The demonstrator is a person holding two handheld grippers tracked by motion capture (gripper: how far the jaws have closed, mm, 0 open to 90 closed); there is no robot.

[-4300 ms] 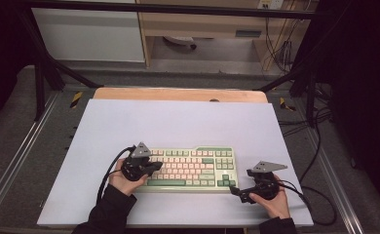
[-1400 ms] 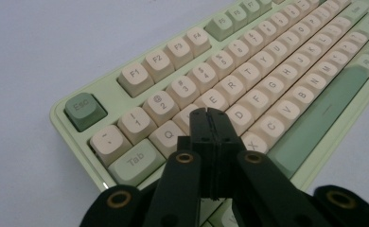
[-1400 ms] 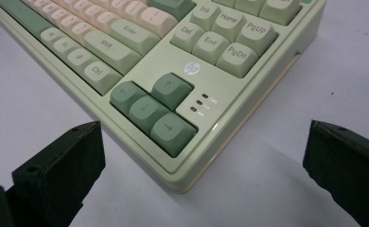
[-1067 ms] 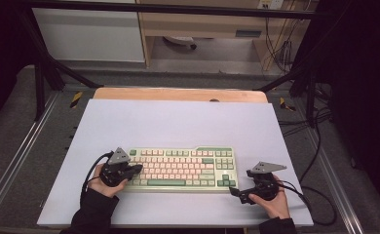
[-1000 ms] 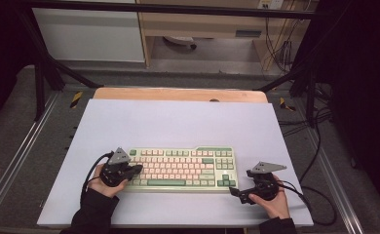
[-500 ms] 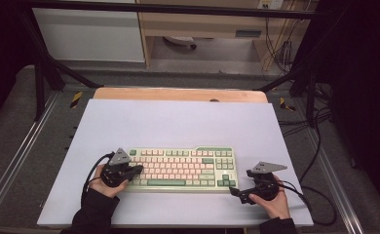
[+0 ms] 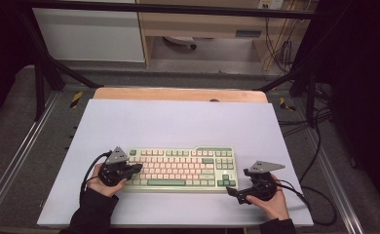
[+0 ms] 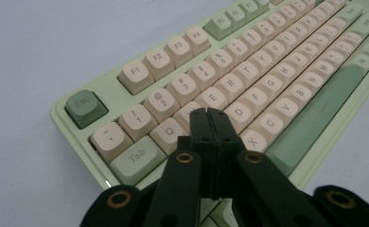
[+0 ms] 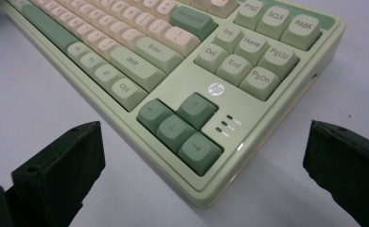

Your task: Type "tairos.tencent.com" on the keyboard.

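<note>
A pale green keyboard [image 7: 183, 168] with cream and green keys lies near the front of the pale mat [image 7: 178, 122]. My left gripper [image 7: 137, 167] is shut with nothing in it, over the keyboard's left end. In the left gripper view its joined tips [image 8: 210, 115] sit right above the keys near W and S [image 8: 220, 92]; I cannot tell whether they touch. My right gripper [image 7: 231, 191] stands open at the keyboard's front right corner. In the right gripper view [image 9: 205, 139] the wide-apart jaws frame the arrow keys [image 9: 178, 125] and the corner, with nothing gripped.
A wooden strip [image 7: 178, 94] runs along the mat's back edge. Metal rails [image 7: 12, 161] flank the table. Black cables [image 7: 319, 195] trail off at the right. Free mat lies behind the keyboard and at both sides.
Since the earliest frame my left gripper has shifted left along the keyboard to its left end. Over the last second neither hand has visibly moved.
</note>
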